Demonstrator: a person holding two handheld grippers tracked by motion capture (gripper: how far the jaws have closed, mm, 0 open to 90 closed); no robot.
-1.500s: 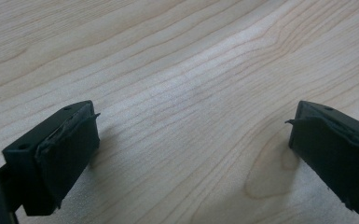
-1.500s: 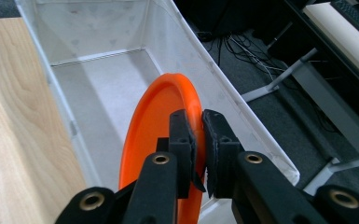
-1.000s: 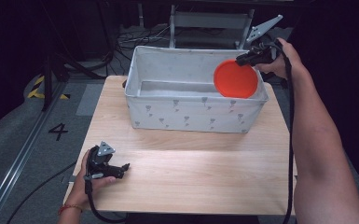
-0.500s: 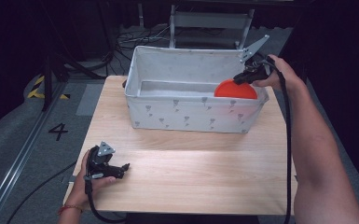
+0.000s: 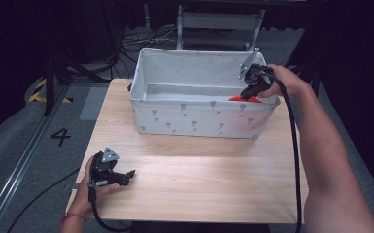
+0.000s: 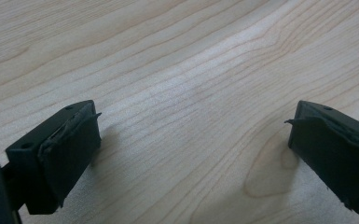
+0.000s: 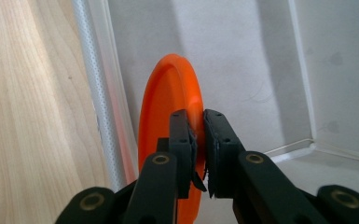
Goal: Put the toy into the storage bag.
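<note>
2 tongs: right tongs [image 7: 197, 140] clenched on orange plate [image 7: 168, 112] rim inside bin [image 5: 194, 119], left tongs [image 6: 191, 154] released.

Grey floor [image 5: 24, 145] marked 4 [image 5: 60, 137], yellow-black tape [image 5: 41, 92], tangled cables [image 5: 145, 41]

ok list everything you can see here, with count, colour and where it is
plate: 1, orange, on edge inside the bin by its right end, pinched at the rim
bin: 1, white fabric with small grey marks, far half of the table
table: 1, light wood, centre
chair: 1, grey, behind the bin
floor marking "4": 1, black, on the grey floor left of the table
left gripper: 1, black, resting on the table's near left, jaws wide apart, holding nothing
right gripper: 1, black, at the bin's right end, jaws closed on the plate
forearms: 2, entering from the bottom
</note>
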